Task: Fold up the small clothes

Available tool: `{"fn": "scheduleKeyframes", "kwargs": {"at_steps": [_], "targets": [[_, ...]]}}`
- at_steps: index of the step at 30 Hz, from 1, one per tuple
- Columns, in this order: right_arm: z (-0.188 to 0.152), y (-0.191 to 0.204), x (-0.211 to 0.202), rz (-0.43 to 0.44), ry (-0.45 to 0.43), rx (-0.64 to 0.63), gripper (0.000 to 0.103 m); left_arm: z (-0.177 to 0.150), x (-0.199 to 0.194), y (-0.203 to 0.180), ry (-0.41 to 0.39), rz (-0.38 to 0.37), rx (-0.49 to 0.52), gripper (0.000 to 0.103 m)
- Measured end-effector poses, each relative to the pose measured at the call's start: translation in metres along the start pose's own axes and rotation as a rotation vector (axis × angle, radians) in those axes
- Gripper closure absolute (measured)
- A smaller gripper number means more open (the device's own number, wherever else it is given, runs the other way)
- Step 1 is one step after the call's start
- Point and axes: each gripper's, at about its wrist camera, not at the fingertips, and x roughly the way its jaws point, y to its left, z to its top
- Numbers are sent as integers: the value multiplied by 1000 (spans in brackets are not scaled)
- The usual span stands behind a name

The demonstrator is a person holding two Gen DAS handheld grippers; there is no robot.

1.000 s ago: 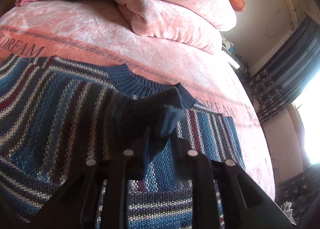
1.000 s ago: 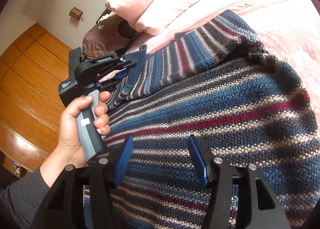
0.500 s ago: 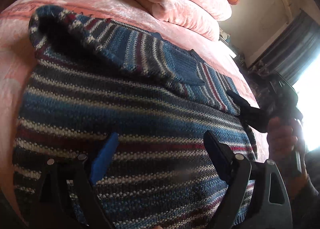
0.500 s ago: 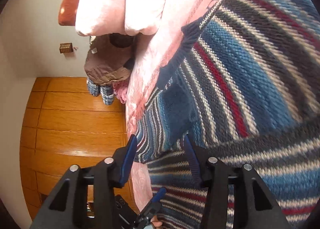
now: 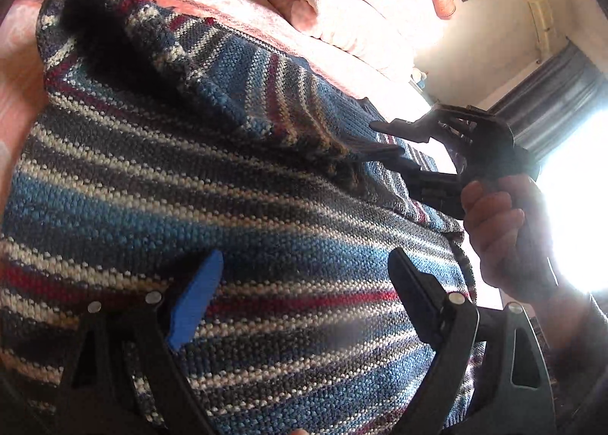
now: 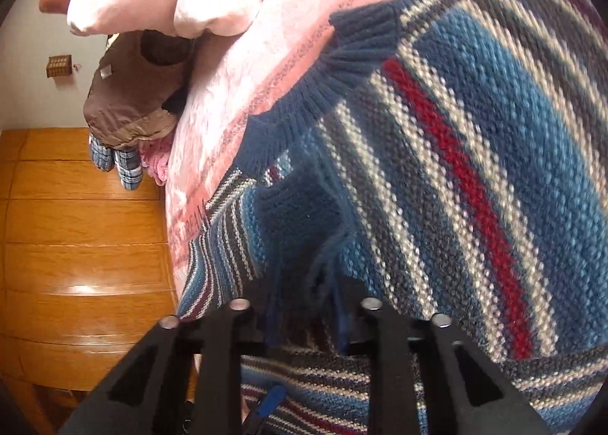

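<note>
Right tongs (image 6: pixel 304 305) now clamp sweater (image 6: pixel 456 153) edge.

Bare pink bedspread (image 5: pixel 235 5) beyond the sweater (image 5: pixel 235 207); stacked pillows (image 5: pixel 342 13) blocking farther back.

Left gripper (image 5: pixel 304 283) spread wide, blue-padded fingers (image 5: pixel 195 296) well apart. Right gripper (image 6: pixel 304 305) pinched tight on knit fabric, gripped by a bare right hand (image 5: pixel 501 229) with fingers wrapped round the handle.
</note>
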Motion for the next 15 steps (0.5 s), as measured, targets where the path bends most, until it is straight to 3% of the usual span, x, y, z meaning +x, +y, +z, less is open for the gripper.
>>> {"fn": "scheduleKeyframes", "kwargs": {"at_steps": [9,15], "targets": [[24,102,-64,-83,-116,-281,95,-2,-2,0,-4,-1,4,15],[37,123,-100,-133,-167,-339,96,-5,-6,4,-7,-11,3,15]]}}
